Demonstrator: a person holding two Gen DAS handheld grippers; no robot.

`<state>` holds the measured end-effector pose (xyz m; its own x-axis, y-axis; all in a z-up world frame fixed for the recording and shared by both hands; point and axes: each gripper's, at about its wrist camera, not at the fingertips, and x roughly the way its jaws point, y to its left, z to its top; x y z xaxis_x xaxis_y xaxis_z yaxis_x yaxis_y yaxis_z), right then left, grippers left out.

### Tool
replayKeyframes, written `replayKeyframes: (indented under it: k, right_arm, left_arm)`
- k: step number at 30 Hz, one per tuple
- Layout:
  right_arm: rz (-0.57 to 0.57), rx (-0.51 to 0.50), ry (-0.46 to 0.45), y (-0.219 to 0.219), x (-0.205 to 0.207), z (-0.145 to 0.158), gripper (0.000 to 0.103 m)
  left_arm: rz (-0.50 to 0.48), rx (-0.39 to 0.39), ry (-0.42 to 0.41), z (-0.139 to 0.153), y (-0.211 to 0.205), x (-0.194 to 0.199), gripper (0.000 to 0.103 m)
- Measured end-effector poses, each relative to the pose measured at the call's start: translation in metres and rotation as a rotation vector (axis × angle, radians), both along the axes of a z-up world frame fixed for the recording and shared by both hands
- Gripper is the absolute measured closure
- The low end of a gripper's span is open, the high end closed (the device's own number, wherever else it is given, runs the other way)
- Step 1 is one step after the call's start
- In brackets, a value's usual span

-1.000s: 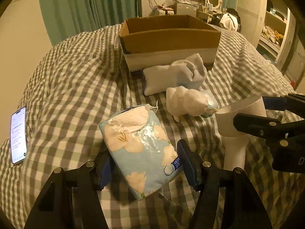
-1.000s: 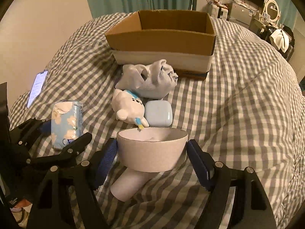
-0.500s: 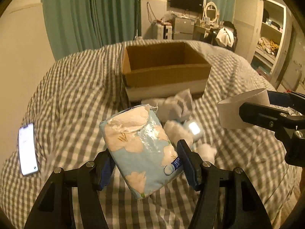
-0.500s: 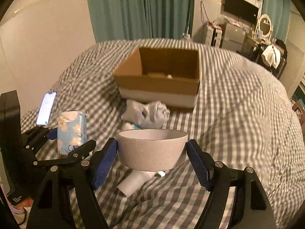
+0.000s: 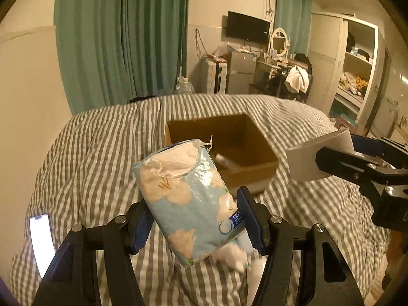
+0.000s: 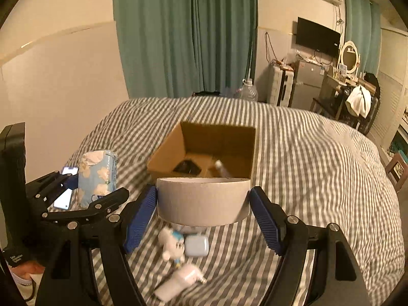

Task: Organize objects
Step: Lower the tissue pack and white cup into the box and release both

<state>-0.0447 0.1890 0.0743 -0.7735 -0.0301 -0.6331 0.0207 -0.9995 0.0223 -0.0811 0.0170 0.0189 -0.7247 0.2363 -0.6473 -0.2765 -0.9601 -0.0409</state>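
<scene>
Bedroom, checked bed (image 6: 306, 168) | cardboard box (image 6: 211, 150), contents blurred | left gripper (image 5: 196, 219) grasping tissue pack (image 5: 188, 199) | right gripper (image 6: 204, 209) grasping tape roll (image 6: 202, 201)

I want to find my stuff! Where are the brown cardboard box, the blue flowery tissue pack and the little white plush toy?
brown cardboard box (image 6: 165, 150), right wrist view, left outer wall.
blue flowery tissue pack (image 5: 188, 201), left wrist view, front face.
little white plush toy (image 6: 171, 242), right wrist view, its body.

Motion blur is smearing the bedspread (image 6: 306, 168) checks into stripes; the tissue pack (image 5: 190, 204) is hiding the plush toy (image 5: 233, 256) beneath.
</scene>
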Motion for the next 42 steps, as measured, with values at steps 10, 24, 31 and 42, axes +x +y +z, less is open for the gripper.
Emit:
replayKeyframes:
  k: [10, 24, 31, 42]
  right_arm:
    - [-0.008, -0.002, 0.010, 0.017, -0.083, -0.005, 0.029]
    - [-0.019, 0.051, -0.065, 0.037, -0.190, -0.075, 0.029]
    - [-0.008, 0.081, -0.096, 0.038, -0.201, -0.096, 0.029]
    - [-0.046, -0.009, -0.050, 0.054, -0.188, -0.083, 0.026]
  left_arm:
    - [0.013, -0.019, 0.018, -0.002, 0.018, -0.094, 0.039]
    - [-0.036, -0.051, -0.014, -0.071, 0.052, -0.183, 0.039]
    - [-0.095, -0.068, -0.046, -0.098, 0.061, -0.194, 0.039]
    - [-0.081, -0.049, -0.044, -0.099, 0.051, -0.179, 0.017]
